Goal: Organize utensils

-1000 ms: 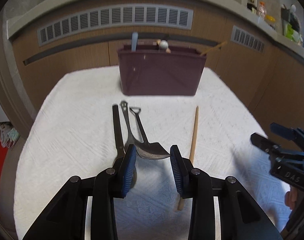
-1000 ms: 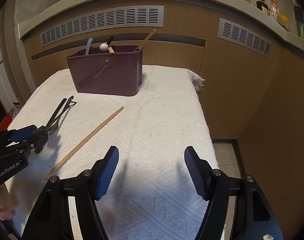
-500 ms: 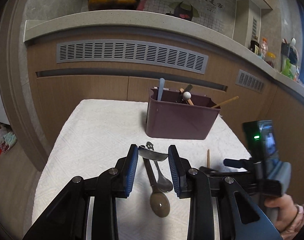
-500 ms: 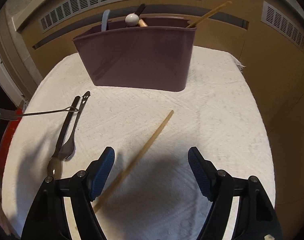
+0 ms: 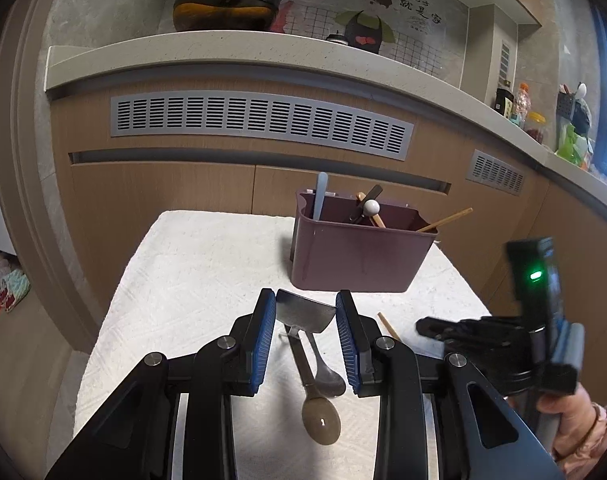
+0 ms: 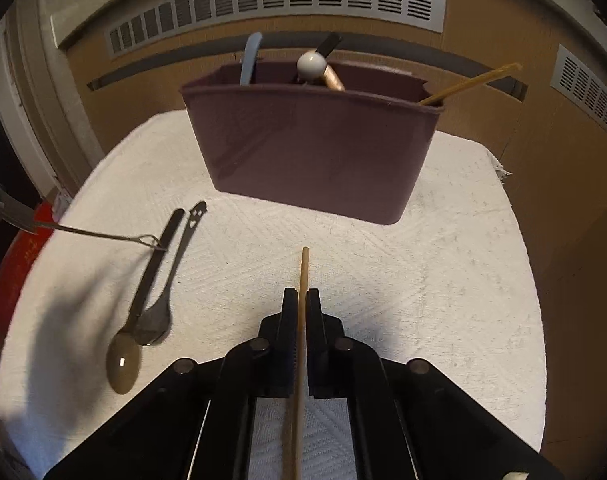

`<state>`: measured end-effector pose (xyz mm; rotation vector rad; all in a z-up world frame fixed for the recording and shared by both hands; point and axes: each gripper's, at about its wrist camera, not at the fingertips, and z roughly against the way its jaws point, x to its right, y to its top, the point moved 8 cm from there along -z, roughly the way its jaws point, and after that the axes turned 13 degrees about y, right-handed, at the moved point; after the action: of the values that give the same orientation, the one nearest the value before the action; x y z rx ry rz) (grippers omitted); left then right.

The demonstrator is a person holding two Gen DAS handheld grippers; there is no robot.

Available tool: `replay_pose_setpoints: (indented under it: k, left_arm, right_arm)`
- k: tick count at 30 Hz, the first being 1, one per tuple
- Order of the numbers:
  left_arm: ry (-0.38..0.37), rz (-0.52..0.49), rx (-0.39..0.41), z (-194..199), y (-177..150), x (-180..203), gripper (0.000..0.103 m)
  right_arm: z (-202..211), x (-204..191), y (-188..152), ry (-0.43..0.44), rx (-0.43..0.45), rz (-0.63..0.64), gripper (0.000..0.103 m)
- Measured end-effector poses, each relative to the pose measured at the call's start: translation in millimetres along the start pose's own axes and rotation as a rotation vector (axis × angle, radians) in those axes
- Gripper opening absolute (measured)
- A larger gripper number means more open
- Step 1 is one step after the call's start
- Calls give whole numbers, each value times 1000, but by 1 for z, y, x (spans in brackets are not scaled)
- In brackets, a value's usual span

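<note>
Your right gripper [image 6: 302,300] hides the middle of the chopstick [image 6: 304,268], and that stick's near end runs off the bottom edge of the right wrist view. The shovel-shaped utensil [image 5: 305,314] between your left gripper [image 5: 305,316] pads covers the handle tops of the two spoons [image 5: 317,396] on the cloth, and its own handle is out of sight from the left wrist (in the right wrist view its blade is cut by the left edge). Lower ends of everything standing in the maroon bin [image 6: 315,152] sit behind its wall, and the small items on the counter [image 5: 527,112] at far right are too small to tell.
</note>
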<state>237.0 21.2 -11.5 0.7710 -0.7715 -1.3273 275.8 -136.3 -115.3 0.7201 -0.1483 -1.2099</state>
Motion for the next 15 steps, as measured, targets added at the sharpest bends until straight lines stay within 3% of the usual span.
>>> replay_pose_setpoints:
  k: [2, 3, 4, 8, 12, 15]
  left_arm:
    - [-8, 0, -4, 3, 2, 2, 29]
    - [-12, -3, -4, 5, 3, 3, 12]
    - [-13, -7, -6, 6, 4, 4, 10]
    - [-15, -5, -9, 9, 8, 6, 10]
    - [-11, 11, -32, 3, 4, 2, 10]
    - [3, 13, -51, -3, -1, -5, 10]
  right_arm:
    - [21, 2, 2, 21, 46, -10, 2]
    - [31, 2, 3, 28, 64, -10, 2]
    - [41, 2, 5, 34, 82, -9, 2]
    - [50, 1, 7, 48, 54, 17, 3]
    - [24, 6, -3, 37, -14, -2, 7]
    - [-1, 11, -11, 30, -67, -29, 21]
